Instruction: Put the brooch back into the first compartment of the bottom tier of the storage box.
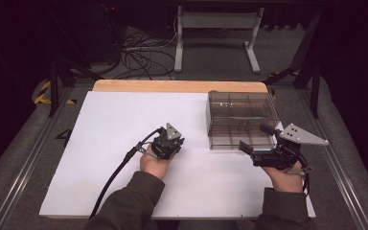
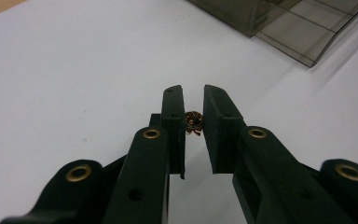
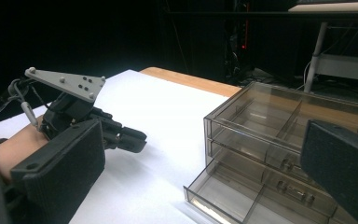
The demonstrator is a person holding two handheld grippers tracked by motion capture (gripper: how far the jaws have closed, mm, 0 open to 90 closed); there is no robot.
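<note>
Left gripper [image 1: 171, 139] sits low over the white worktop [image 1: 105, 143], near its middle, jaws narrowly parted around a small copper-coloured coil part [image 2: 194, 123]. The part sits between the jaw tips in the left gripper view; can't tell if the pads actually touch it. Right gripper [image 1: 256, 139] is held at the front of the smoky clear drawer box [image 1: 239, 117], jaws spread wide, gripping nothing. The box's lower drawer [image 3: 261, 196] is pulled out partway, dividers visible, with a few small parts inside. The box stands on the right half of the worktop, well apart from the coil part.
</note>
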